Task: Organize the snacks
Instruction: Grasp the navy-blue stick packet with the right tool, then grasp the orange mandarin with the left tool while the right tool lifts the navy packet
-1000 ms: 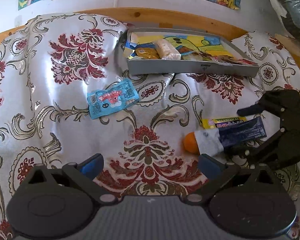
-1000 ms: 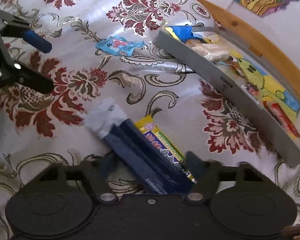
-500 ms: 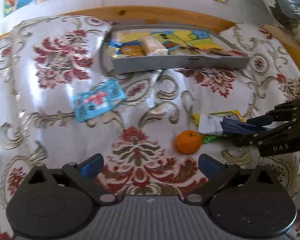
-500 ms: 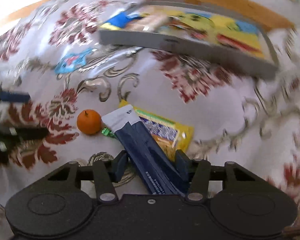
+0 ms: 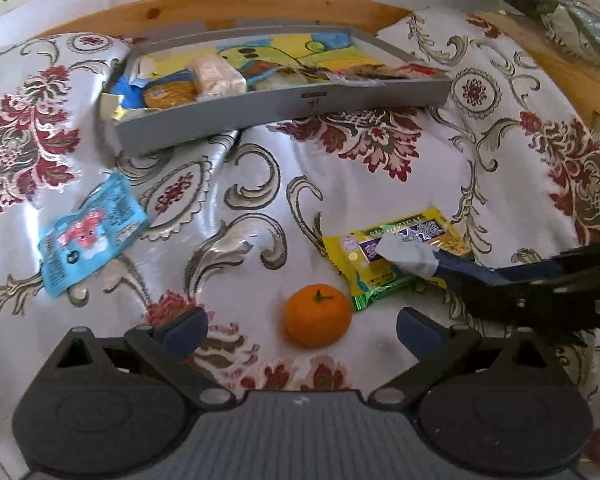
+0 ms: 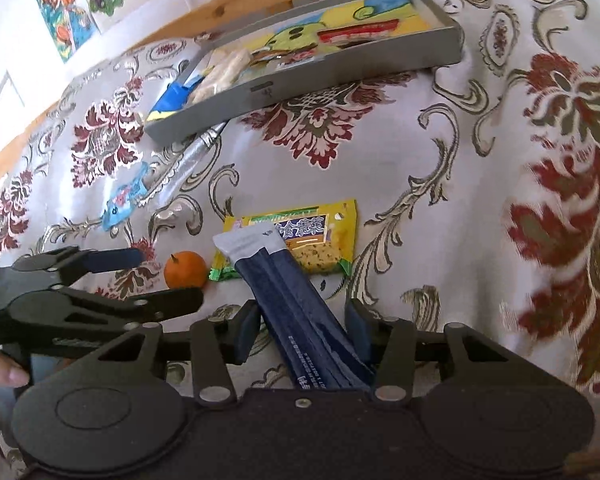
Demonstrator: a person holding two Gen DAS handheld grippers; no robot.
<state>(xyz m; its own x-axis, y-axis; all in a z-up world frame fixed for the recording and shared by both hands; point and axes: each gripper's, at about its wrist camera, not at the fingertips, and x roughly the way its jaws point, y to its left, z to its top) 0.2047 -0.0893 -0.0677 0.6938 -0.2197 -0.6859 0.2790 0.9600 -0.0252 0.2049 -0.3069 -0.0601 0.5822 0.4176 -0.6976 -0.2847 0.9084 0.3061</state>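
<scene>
Lifted since a second ago, the navy sachet (image 6: 296, 300) hangs over the yellow packet (image 6: 300, 236), pinched in the right tongs (image 6: 302, 332). Upper frame, one grey tray (image 5: 284, 108) sits by the bench's wooden edge (image 5: 228, 8). Open cloth surrounds one blue packet (image 5: 90, 236) and one tangerine (image 5: 317, 315); left tongs (image 5: 302, 330) gape empty.

- A home, by the look of it: a table with a wooden edge (image 5: 228, 4) under a glossy floral tablecloth (image 5: 380, 200).
- Colourful children's drawings (image 6: 66, 12) are stuck on the white wall.
- A grey tray (image 5: 284, 106) holds snack packets; a mandarin (image 5: 317, 315) lies loose.
</scene>
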